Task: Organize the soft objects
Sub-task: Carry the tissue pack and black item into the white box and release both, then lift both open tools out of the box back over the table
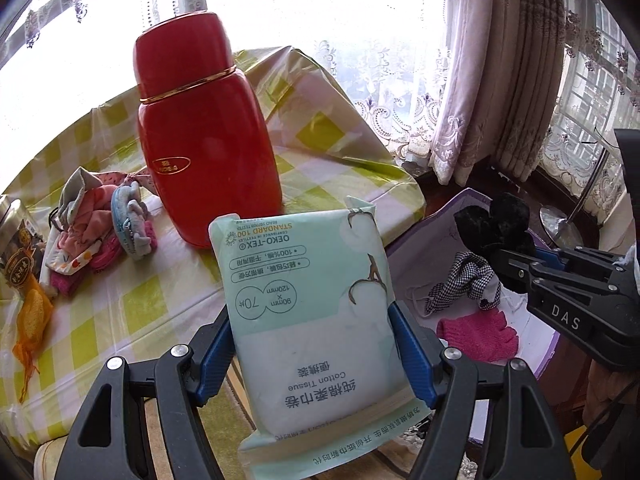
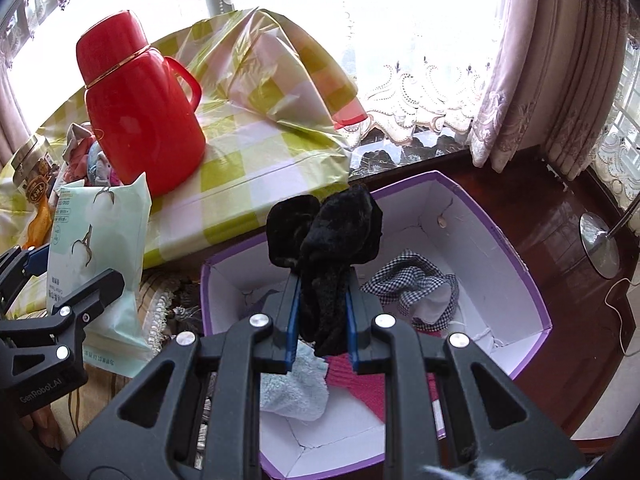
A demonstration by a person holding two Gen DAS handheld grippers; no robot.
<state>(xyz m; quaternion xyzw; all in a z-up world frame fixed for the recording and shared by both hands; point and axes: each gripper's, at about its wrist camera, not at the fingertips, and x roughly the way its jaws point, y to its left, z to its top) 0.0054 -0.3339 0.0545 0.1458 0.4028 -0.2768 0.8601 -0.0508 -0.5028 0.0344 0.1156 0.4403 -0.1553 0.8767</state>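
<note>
So the right gripper (image 2: 320,320) is clamped on a black fuzzy cloth (image 2: 324,236) hanging right above the purple box (image 2: 532,292), basically drop-ready. The left gripper (image 1: 310,344) squeezes the tissue pack (image 1: 308,292), upright lengthwise, with the box off to its right.

The left gripper (image 1: 312,344) clamps a mint-green cotton tissue pack (image 1: 308,300) between its blue pads. Beyond it stands a red flask (image 1: 200,136) on the checked tablecloth (image 1: 120,312); right, the right gripper (image 1: 500,256) (partly visible) holds a black fuzzy cloth (image 1: 496,224).
</note>
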